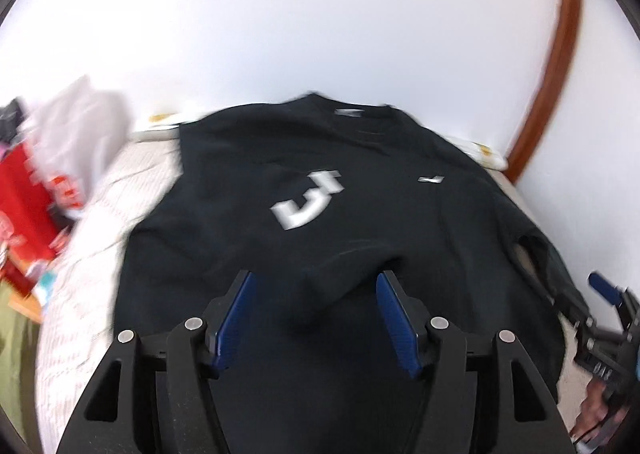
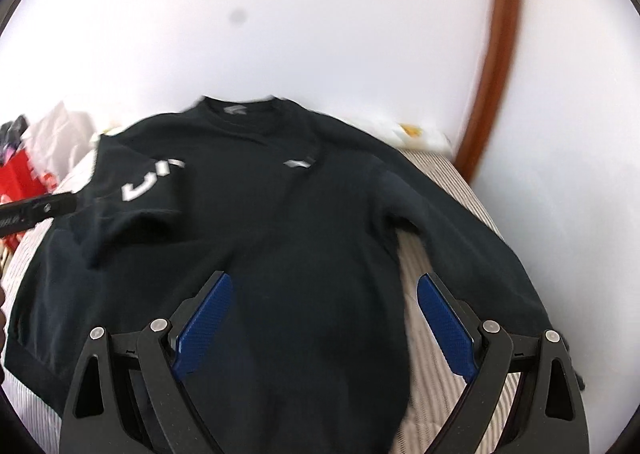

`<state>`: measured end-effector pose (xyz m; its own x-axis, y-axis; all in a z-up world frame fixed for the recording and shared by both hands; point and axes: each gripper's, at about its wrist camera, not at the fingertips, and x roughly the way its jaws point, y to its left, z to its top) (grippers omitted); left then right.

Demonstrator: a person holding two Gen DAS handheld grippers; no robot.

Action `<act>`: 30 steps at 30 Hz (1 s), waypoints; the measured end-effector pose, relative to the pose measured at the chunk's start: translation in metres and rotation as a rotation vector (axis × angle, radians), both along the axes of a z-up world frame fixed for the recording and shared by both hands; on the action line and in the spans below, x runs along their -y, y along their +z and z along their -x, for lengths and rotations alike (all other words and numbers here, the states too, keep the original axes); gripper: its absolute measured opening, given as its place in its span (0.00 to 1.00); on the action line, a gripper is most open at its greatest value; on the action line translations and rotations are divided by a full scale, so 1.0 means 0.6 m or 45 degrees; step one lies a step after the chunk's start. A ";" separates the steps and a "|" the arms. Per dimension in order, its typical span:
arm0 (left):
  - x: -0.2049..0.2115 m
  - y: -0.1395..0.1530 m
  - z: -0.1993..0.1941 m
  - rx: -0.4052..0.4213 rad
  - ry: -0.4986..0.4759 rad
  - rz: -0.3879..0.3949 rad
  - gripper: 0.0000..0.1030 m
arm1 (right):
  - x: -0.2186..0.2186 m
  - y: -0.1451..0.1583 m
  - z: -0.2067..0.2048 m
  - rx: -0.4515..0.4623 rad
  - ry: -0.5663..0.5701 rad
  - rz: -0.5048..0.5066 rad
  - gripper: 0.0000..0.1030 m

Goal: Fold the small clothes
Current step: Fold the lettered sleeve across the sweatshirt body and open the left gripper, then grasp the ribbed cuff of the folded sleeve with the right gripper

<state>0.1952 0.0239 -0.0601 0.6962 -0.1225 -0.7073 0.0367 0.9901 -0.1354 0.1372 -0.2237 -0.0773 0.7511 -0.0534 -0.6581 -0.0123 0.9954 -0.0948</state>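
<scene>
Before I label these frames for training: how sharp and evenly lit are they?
Left wrist view: motion blur smears the black sweatshirt and the red clutter; white wall overexposed. Right wrist view: milder blur, fisheye bends the wooden trim.

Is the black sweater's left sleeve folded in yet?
Yes. That sleeve lies folded across the black sweater; the other sleeve lies spread out.

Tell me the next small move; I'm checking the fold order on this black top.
Probably the right gripper should take the right sleeve and fold it in. The left sleeve already lies folded across the top; the right one still lies spread on the bed. Both grippers are open and empty.
</scene>
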 end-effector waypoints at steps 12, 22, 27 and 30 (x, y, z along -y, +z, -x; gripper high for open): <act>-0.212 -0.104 0.098 -0.211 0.301 -0.073 0.59 | -0.195 -0.024 -0.063 -0.067 0.217 0.056 0.73; -0.243 -0.144 0.112 -0.187 0.249 -0.023 0.62 | -0.335 -0.069 -0.130 -0.147 0.386 -0.020 0.80; -0.243 -0.153 0.105 -0.190 0.225 0.021 0.63 | -0.381 -0.112 -0.159 -0.171 0.416 0.025 0.80; -0.239 -0.158 0.103 -0.186 0.218 0.017 0.63 | -0.395 -0.131 -0.172 -0.168 0.417 0.058 0.78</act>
<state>0.1335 0.1674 -0.1548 0.5978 -0.0210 -0.8014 -0.1531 0.9783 -0.1399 0.2406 0.0134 -0.1561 0.6419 0.1445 -0.7530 -0.3453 0.9314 -0.1156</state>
